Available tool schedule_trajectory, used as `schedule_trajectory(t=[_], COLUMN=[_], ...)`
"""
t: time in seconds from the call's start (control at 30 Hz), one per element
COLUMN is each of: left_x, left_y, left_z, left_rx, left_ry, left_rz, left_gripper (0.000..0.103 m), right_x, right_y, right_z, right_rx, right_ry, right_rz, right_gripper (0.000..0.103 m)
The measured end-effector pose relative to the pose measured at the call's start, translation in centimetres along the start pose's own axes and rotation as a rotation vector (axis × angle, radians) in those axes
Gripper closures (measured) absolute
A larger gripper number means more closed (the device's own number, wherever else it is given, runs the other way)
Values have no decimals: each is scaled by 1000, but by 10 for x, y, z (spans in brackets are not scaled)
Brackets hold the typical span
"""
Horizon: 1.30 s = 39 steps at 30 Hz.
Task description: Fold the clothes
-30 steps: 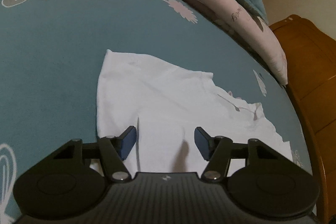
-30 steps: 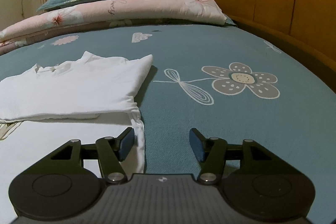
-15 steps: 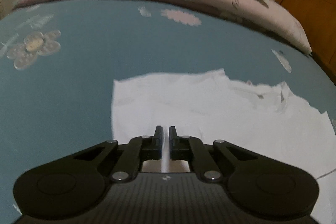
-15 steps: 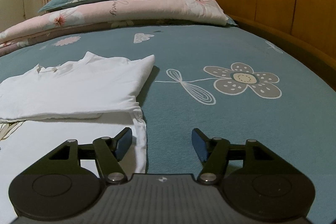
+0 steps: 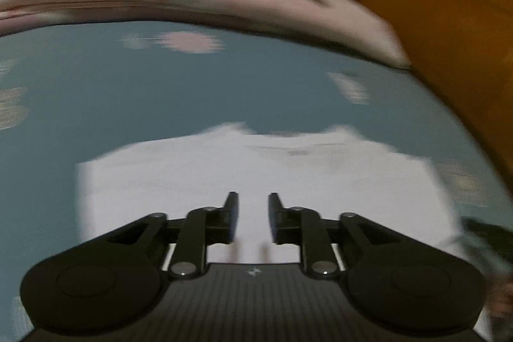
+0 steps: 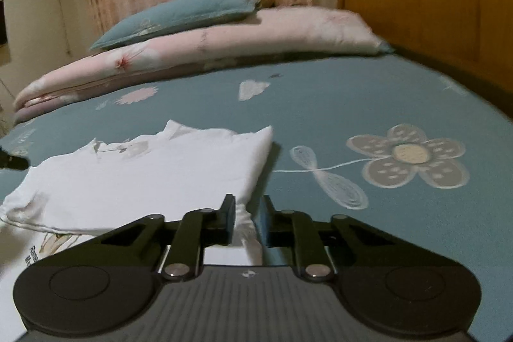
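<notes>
White shirt (image 6: 141, 178) hem between right gripper (image 6: 246, 221) jaws, just narrowing; left gripper (image 5: 253, 218) jaws just reopening, empty.

White shirt (image 6: 154, 178) left of my fingers (image 6: 228, 220); teal sheet (image 6: 336, 104), grey flower (image 6: 410, 156) ahead right; pink floral quilt (image 6: 198, 53) beyond.

white T-shirt (image 6: 154, 178) | partly folded, top layer doubled over | flat on the bed

The left gripper (image 5: 253, 218) points down, its jaws just reopening to a narrow, empty gap. The right gripper (image 6: 246, 221) has just been closing, jaws pinching cloth.
</notes>
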<state>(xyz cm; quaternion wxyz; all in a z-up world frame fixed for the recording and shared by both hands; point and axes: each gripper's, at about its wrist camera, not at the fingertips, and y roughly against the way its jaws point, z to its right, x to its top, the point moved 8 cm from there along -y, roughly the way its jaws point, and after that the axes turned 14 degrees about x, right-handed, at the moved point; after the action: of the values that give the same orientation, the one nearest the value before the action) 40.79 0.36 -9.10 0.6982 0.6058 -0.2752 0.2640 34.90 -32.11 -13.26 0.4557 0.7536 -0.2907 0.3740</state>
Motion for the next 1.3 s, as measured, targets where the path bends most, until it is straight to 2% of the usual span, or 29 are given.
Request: schedule_trajectory(t=[0.03, 0.1, 0.23, 0.37, 0.47, 0.6, 0.67, 0.77, 0.8, 0.87, 0.9, 0.97, 1.07, 1.23, 1.3], left_x=[1, 3, 0, -6, -16, -11, -2, 11, 13, 16, 15, 16, 15, 36, 42], left_y=[-3, -11, -35, -65, -94, -130, -142, -146, -140, -127, -121, -121, -139, -172, -171], left_z=[20, 57, 144, 217, 245, 249, 248, 248, 248, 248, 249, 253, 261, 275, 274], left_rx=[-62, -166, -282, -415, -423, -333, -328, -291, -298, -336, -355, -359, -334, -309, -293], left_ry=[-11, -37, -129, -133, -101, -42, 7, 31, 30, 32, 35, 25, 13, 22, 42], left_rz=[-18, -49, -74, -146, -213, -170, -158, -154, -151, -139, -134, -142, -172, -147, -151], left_gripper=[70, 68, 68, 67, 67, 66, 65, 64, 63, 56, 49, 44, 44, 43, 43], right_x=[-4, -11, -15, -19, -20, -22, -22, -23, -23, -23, -23, -24, -24, -25, -25], right_y=[-8, -15, -12, -11, -9, -6, -5, -3, -3, -3, -2, -2, -1, 0, 0], right_z=[3, 6, 12, 15, 18, 23, 26, 29, 29, 29, 28, 28, 27, 27, 27], right_rx=[16, 27, 57, 82, 104, 137, 156, 177, 180, 182, 182, 180, 181, 189, 190], right_ry=[-12, -16, -66, -95, -119, -158, -180, -209, -212, -216, -215, -211, -213, -220, -220], right_rz=[-29, -45, -42, -24, -10, 5, 13, 23, 24, 26, 25, 25, 25, 29, 30], right_gripper=[84, 85, 85, 84, 85, 85, 85, 85, 84, 84, 84, 84, 84, 82, 82])
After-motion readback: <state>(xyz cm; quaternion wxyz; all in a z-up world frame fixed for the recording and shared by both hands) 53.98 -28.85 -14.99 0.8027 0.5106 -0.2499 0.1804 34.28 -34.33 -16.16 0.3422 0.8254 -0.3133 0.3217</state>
